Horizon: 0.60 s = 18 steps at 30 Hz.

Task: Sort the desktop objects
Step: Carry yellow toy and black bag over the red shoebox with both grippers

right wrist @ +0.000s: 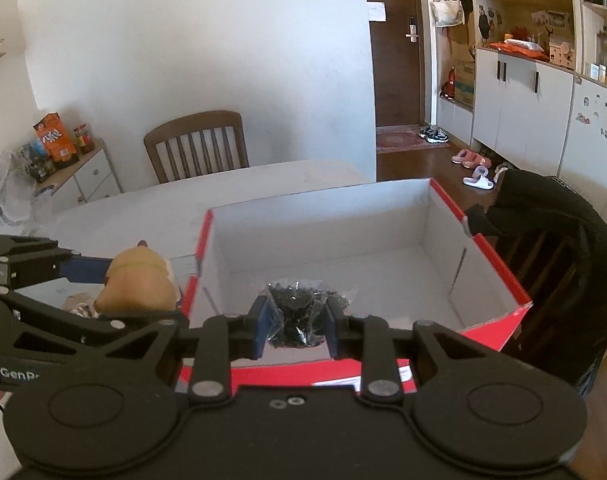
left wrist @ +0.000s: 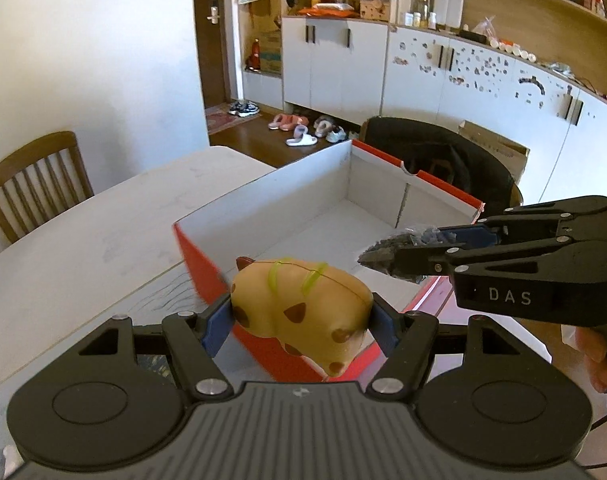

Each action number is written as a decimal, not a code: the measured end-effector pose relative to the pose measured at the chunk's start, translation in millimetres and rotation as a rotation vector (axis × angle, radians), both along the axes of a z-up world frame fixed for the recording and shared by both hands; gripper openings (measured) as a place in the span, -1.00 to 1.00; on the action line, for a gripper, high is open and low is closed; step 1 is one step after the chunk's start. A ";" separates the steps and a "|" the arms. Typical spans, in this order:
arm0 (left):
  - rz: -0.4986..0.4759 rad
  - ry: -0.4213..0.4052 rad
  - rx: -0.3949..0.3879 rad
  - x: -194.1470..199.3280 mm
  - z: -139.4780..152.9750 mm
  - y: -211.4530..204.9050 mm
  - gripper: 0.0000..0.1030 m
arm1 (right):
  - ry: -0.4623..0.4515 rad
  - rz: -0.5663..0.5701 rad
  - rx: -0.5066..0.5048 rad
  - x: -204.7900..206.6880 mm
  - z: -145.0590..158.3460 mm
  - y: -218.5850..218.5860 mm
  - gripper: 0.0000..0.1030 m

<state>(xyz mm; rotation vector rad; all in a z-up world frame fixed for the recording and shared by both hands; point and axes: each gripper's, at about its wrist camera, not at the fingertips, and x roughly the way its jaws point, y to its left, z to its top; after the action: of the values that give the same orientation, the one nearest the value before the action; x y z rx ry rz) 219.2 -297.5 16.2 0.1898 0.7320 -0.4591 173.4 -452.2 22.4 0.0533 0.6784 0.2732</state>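
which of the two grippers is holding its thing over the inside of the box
The right gripper, shut on the bag of black bits, is over the box. The left gripper holds its spotted toy outside.

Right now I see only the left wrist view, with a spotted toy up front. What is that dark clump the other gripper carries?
Observer: A clear bag of black bits, clamped between the right gripper's blue pads.
Operator: Is it over the box?
Observer: Yes, it hangs over the near end of the red box, whose floor there is bare.
Operator: Anything under my spotted toy?
Observer: A crumpled shiny scrap lies on the table; I cannot tell what it is.
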 end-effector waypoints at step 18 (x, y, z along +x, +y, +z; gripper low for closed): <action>-0.077 0.116 0.139 78.5 -26.2 -62.6 0.36 | 0.067 0.004 -0.040 55.5 -28.7 -39.3 -0.48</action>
<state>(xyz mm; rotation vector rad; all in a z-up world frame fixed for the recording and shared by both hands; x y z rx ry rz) 297.7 -360.1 -9.9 0.3243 0.8738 -0.4956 228.9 -491.5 -6.3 0.0230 0.7504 0.2622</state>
